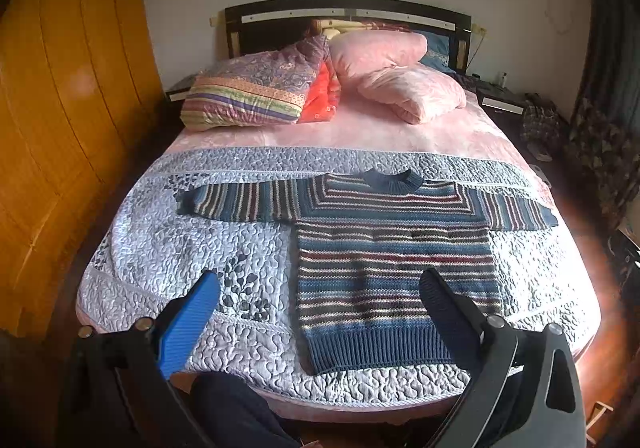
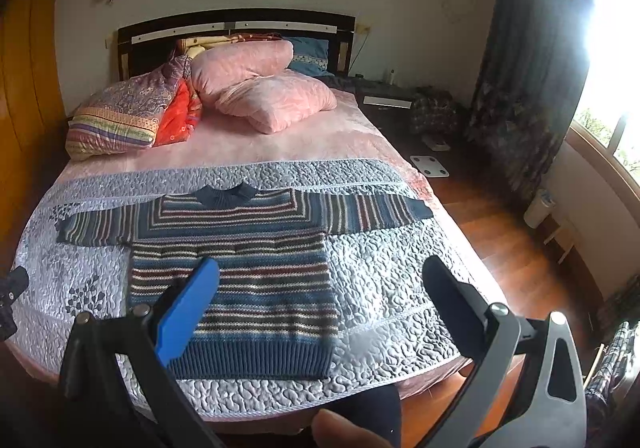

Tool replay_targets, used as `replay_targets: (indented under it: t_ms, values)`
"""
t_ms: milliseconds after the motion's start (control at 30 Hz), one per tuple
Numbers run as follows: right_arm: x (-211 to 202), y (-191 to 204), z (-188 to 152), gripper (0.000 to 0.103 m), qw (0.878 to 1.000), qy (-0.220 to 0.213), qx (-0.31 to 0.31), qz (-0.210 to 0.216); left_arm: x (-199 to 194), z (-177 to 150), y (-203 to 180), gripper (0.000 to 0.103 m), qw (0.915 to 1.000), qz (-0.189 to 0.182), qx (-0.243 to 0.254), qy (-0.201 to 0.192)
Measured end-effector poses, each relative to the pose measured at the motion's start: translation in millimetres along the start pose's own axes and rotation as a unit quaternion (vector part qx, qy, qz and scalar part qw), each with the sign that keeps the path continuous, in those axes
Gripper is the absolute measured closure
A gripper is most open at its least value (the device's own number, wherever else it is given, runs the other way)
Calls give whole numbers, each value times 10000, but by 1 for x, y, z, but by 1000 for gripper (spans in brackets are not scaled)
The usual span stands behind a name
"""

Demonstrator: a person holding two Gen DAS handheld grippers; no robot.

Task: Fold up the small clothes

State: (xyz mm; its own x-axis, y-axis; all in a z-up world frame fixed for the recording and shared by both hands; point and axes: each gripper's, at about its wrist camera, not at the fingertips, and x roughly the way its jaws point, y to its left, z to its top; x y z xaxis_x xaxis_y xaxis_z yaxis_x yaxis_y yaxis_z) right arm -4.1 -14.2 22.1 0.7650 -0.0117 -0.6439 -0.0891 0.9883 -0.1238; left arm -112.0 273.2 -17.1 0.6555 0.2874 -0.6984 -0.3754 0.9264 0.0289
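The striped sweater (image 1: 396,260) is being left flat on the quilt (image 1: 160,256), sleeves spread, nothing folded yet. Both the left gripper (image 1: 320,308) and right gripper (image 2: 320,300) are being held wide apart, empty, probably above the hem. 1 sleeve likely gets pinched next.

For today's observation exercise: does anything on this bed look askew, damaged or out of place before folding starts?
Nothing stands out. The striped sweater lies flat on the grey quilt, sleeves spread, hem towards the open left gripper and right gripper. Only the pillows are loosely heaped.
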Motion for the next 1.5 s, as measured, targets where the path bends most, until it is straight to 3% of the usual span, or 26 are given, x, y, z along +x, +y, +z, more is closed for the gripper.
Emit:
replay_targets:
  t_ms: [967,1500]
  values:
    - [-2,8,5,2,9999,-119,-84,2,3,14,5,3,10000,2,-16,-23]
    - [20,13,10,2,9999,28,-126,-13,24,7,-1,3,9999,-13,24,102]
